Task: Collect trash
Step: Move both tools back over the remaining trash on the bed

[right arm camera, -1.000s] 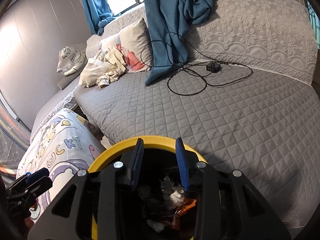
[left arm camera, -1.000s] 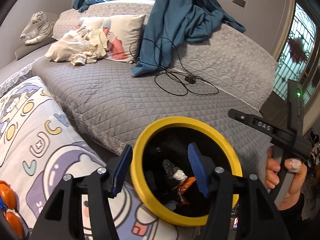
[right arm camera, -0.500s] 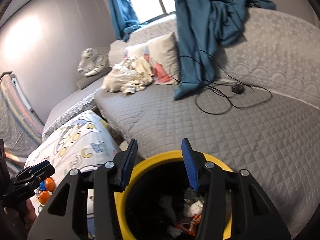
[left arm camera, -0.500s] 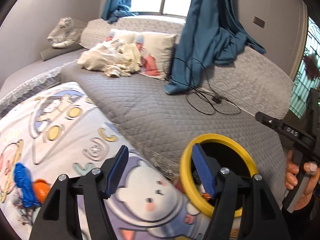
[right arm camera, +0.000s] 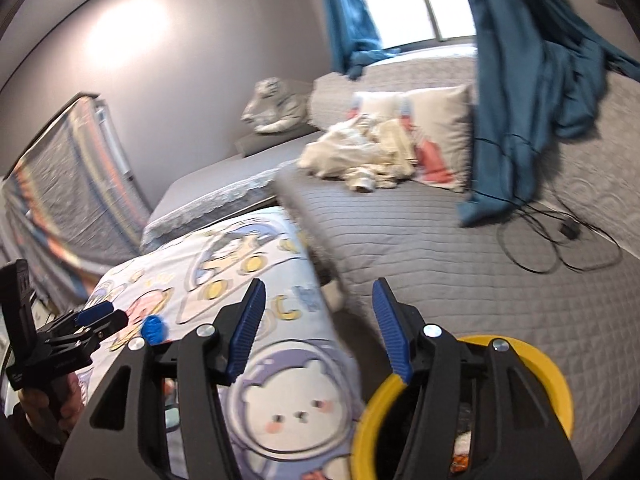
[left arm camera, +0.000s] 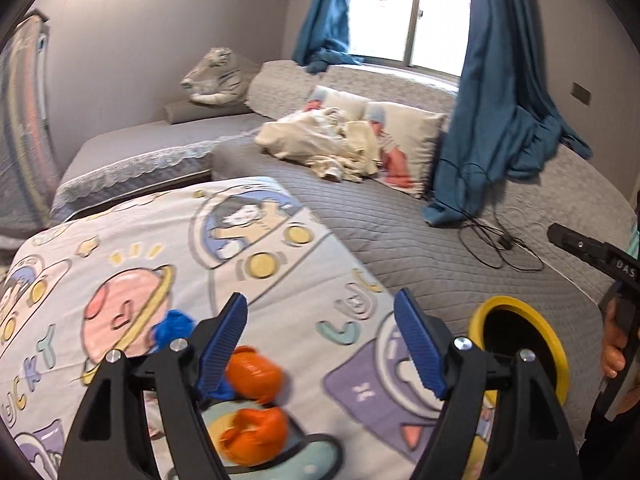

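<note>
orange scraps (left arm camera: 253,372) blurred (bin (right arm camera: 560,384) cropped)

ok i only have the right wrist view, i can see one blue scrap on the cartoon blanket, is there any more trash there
Observer: Yes. The left wrist view shows an orange crumpled piece and a second orange piece on the cartoon blanket, nearer that camera than the blue scrap.
Operator: is the left gripper holding anything
Observer: No. The left gripper has just been opening its jaws. They stand wide with nothing gripped, and the orange pieces lie on the blanket beyond them.
Operator: any other blue bits
Observer: One more: a smaller blue bit shows partly behind that gripper's left finger, beside the first orange piece.
</note>
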A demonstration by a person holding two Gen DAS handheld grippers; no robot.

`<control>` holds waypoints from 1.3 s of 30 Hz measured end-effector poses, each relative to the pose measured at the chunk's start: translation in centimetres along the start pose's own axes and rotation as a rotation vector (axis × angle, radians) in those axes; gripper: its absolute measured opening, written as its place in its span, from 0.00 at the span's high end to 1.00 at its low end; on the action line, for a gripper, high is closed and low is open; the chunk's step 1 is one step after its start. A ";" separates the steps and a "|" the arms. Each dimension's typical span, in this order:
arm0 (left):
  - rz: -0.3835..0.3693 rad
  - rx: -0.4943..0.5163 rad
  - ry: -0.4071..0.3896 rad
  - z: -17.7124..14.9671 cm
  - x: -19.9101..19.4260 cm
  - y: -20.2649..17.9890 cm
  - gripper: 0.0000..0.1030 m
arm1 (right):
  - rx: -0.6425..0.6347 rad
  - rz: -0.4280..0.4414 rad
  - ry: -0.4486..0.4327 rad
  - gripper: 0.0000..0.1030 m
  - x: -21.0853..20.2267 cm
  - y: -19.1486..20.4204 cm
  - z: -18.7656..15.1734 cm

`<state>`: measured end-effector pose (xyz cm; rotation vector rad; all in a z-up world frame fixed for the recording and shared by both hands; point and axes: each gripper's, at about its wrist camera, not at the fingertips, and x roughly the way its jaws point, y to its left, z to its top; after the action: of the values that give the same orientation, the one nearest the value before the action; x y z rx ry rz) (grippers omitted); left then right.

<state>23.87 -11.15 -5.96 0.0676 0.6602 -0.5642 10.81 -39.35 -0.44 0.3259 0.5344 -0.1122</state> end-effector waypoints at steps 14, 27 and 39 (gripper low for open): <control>0.131 -0.104 0.044 -3.7 -2.2 10.4 0.30 | -0.130 0.162 0.173 0.48 7.6 11.3 -1.6; 0.128 -0.127 0.130 -7.8 -1.0 13.9 0.30 | -0.194 0.231 0.337 0.49 13.6 17.1 -5.4; 0.100 -0.109 0.192 -9.2 1.0 14.5 0.30 | -0.198 0.286 0.472 0.55 18.0 19.8 -7.4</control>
<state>26.78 2.81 -15.54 0.0526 0.8688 -0.4275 26.39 -18.61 -10.34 0.2314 0.9519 0.3004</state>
